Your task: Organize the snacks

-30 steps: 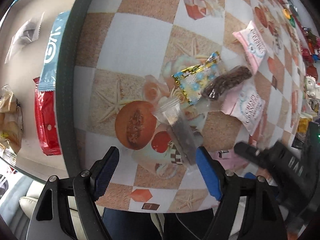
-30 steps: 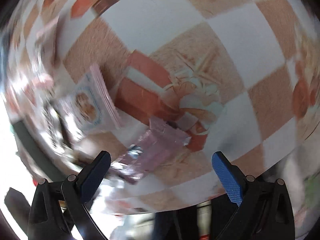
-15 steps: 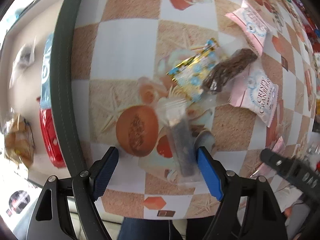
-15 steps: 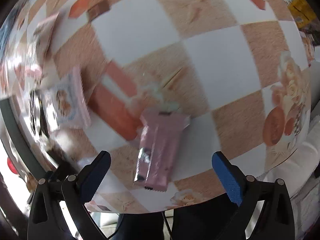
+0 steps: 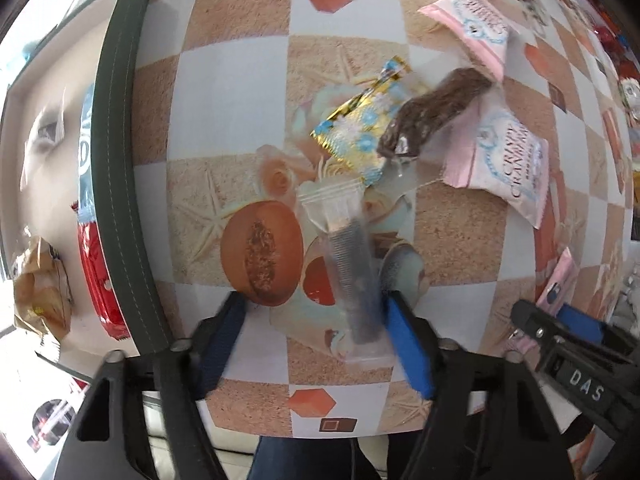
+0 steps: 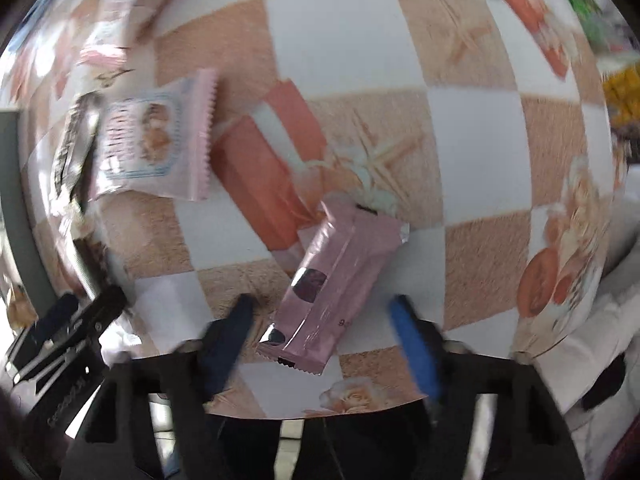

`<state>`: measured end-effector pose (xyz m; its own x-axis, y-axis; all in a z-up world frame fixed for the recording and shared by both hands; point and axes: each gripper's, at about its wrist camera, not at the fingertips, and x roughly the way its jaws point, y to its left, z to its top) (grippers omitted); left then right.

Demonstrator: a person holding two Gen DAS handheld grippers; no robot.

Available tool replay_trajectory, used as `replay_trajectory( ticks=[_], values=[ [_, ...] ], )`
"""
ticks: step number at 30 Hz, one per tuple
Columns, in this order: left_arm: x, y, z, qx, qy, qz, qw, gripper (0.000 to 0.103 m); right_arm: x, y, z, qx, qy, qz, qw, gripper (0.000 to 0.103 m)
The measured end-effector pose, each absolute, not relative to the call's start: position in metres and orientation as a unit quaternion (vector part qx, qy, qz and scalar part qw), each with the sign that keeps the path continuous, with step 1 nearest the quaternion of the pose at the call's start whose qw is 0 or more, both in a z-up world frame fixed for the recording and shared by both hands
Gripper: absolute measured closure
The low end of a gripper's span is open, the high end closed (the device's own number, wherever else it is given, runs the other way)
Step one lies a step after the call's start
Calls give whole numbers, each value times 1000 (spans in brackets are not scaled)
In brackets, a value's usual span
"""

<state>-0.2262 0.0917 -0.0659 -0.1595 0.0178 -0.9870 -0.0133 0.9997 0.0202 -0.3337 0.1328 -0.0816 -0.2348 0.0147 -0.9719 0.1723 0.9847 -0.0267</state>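
Note:
My left gripper is open, low over the checkered tablecloth. A clear packet with a dark bar lies between its fingers, close to the right blue pad. Beyond it lie a gold and blue wrapper, a dark brown snack and two pink cracker packets. My right gripper is open over a pink foil bar, whose near end lies between the fingers. A pink cracker packet lies to the left in the right wrist view.
A dark green rim borders a white tray at the left holding a red packet, a blue packet and a brown wrapper. My right gripper also shows in the left wrist view. More snacks lie at the far right.
Both grippers have come lower and closer to their packets. The jaws of both have narrowed. The right gripper has come closer to the left one.

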Motion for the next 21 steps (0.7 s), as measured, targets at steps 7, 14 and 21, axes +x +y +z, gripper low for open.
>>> replay_trajectory(
  ticks=[7, 14, 21],
  values=[
    [-214, 80, -56, 14, 756, -24, 654, 83, -339, 124, -60, 61, 778, -37, 624, 74],
    [-212, 94, -50, 32, 744, -23, 667, 83, -336, 108, -47, 90, 766, -19, 636, 74],
    [-201, 91, -27, 42, 721, -43, 690, 83, -328, 119, -23, 70, 758, 12, 648, 74]
  ],
)
